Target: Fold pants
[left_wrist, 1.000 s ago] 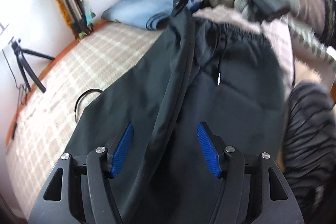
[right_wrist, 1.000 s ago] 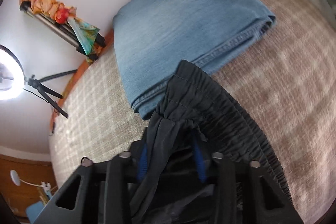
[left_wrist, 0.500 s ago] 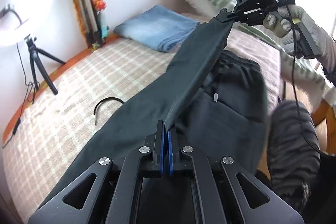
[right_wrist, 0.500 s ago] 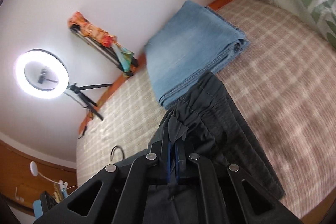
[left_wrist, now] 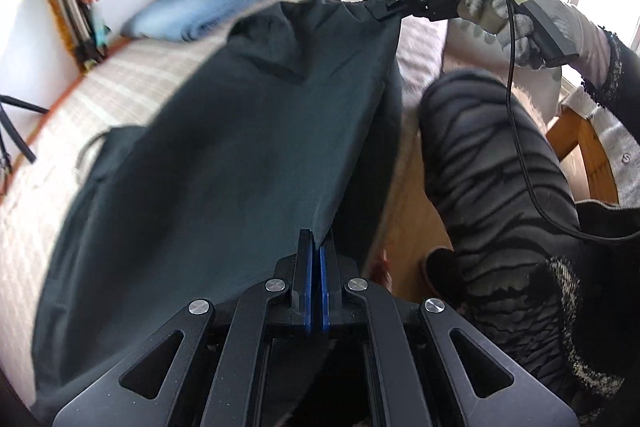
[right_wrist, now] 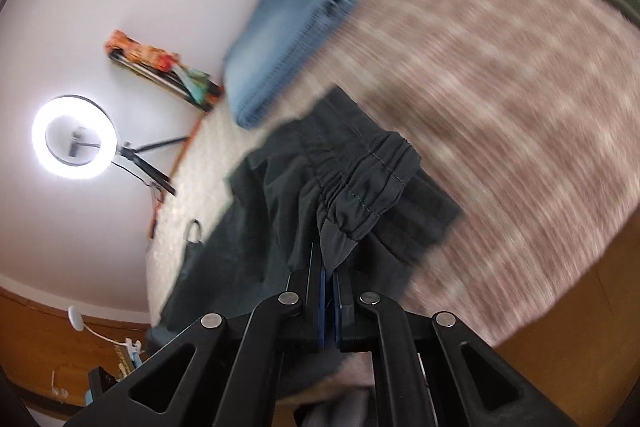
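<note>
your left gripper (left_wrist: 313,247) has its fingers pressed together on the edge of one pair of dark pants (left_wrist: 248,147). your right gripper (right_wrist: 327,267) has its fingers clamped on the gathered waistband. the pants hang stretched between the two grippers over the bed (right_wrist: 500,87), long axis running from waistband down toward the legs. one folded pair of jeans (right_wrist: 280,43) lies beyond.
</note>
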`<state>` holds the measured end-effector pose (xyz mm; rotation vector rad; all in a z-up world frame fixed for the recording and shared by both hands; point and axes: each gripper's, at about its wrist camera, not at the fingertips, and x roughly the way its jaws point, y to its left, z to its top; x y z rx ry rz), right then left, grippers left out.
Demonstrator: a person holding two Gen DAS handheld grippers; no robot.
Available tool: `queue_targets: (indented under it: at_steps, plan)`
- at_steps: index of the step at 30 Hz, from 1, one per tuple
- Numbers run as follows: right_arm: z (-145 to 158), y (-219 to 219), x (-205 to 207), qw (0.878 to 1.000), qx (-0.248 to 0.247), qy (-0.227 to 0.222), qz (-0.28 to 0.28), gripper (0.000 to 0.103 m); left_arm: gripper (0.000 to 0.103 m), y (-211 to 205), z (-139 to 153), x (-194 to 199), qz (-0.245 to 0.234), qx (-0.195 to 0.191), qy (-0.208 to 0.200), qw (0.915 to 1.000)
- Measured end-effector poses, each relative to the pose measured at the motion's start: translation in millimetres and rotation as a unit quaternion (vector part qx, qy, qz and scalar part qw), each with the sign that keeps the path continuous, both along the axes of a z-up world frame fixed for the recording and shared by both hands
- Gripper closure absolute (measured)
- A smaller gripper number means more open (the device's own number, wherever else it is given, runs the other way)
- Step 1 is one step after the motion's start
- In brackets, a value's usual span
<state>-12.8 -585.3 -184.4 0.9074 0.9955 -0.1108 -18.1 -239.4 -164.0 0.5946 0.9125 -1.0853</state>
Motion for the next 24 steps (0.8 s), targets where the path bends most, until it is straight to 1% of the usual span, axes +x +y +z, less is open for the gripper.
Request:
queue_targets:
  at_steps: [2, 3, 4, 5, 6, 7, 9, 10, 11, 14, 15, 16, 18, 20, 21, 22, 24]
  plan:
    - [-10.4, 0.8, 0.6, 1.0, 0.008, 0.012, 0.019, 0.103, 0.101, -0.8, -5.3, -2.0, 0.0, 0.005, 0.005, 1.0]
    - [-13.9, 1.5, 2.0, 0.999, 0.007, 0.018, 0.03, 0.099, 0.101, -0.4, -6.7, -1.7, 0.002, 0.005, 0.007, 1.0]
    - [-13.8, 1.4, 2.5, 0.999, -0.014, 0.026, 0.036, 0.096, 0.101, 0.0, -7.7, -1.2, 0.004, 0.005, 0.009, 0.9999]
    - [-10.8, 0.2, 1.9, 0.998, -0.032, 0.027, 0.037, 0.088, 0.101, 0.7, -8.6, 0.1, 0.006, 0.006, 0.016, 0.9998]
    - [-7.0, -1.8, 0.6, 0.998, -0.042, 0.019, 0.036, 0.074, 0.101, 1.4, -8.1, -0.4, 0.008, 0.006, 0.02, 0.9998]
    - [-1.6, -6.2, -2.7, 0.998, -0.052, 0.007, 0.03, 0.055, 0.101, 2.6, -6.8, -0.5, 0.011, 0.004, 0.019, 0.9998]
    - [1.4, -15.5, -9.4, 0.999, -0.05, -0.007, 0.01, 0.042, 0.101, 3.8, -3.4, -0.5, 0.013, 0.003, 0.019, 0.9997]
    - [1.0, -21.8, -12.5, 0.999, -0.046, -0.01, -0.004, 0.037, 0.099, 5.3, -1.2, -1.2, 0.014, 0.004, 0.018, 0.9997]
    - [-1.2, -27.6, -14.6, 0.999, -0.044, -0.013, -0.017, 0.037, 0.093, 8.2, 1.0, -1.2, 0.016, 0.003, 0.017, 0.9997]
    - [-14.2, -40.8, -13.6, 0.998, -0.041, -0.017, -0.032, 0.037, 0.09, 17.7, 15.8, -2.7, 0.024, -0.018, 0.026, 0.9992]
    - [-18.6, -44.4, -13.0, 0.999, -0.033, -0.022, -0.036, 0.037, 0.089, 21.8, 21.0, -2.6, 0.03, -0.026, 0.029, 0.9988]
    - [-26.1, -48.9, -10.8, 0.999, -0.013, -0.027, -0.041, 0.037, 0.088, 26.7, 27.8, -1.1, 0.038, -0.037, 0.03, 0.9981]
    - [-33.8, -51.4, -8.5, 0.998, 0.01, -0.043, -0.044, 0.037, 0.087, 43.5, 45.0, 5.9, 0.066, -0.062, 0.025, 0.9956]
    - [-36.8, -52.4, -6.4, 0.997, 0.013, -0.06, -0.045, 0.037, 0.082, 70.5, 65.7, 19.6, 0.112, -0.092, 0.01, 0.9894]
    - [-37.0, -50.9, -4.0, 0.997, 0.01, -0.064, -0.042, 0.034, 0.081, 83.5, 72.5, 27.1, 0.136, -0.1, -0.001, 0.9856]
    - [-36.5, -49.4, -2.0, 0.997, 0.005, -0.067, -0.04, 0.033, 0.078, 100.9, 79.7, 36.9, 0.168, -0.108, -0.014, 0.9798]
    - [-35.9, -46.0, 0.3, 0.997, 0.001, -0.07, -0.037, 0.032, 0.076, 138.6, 88.6, 58.4, 0.234, -0.122, -0.025, 0.9641]
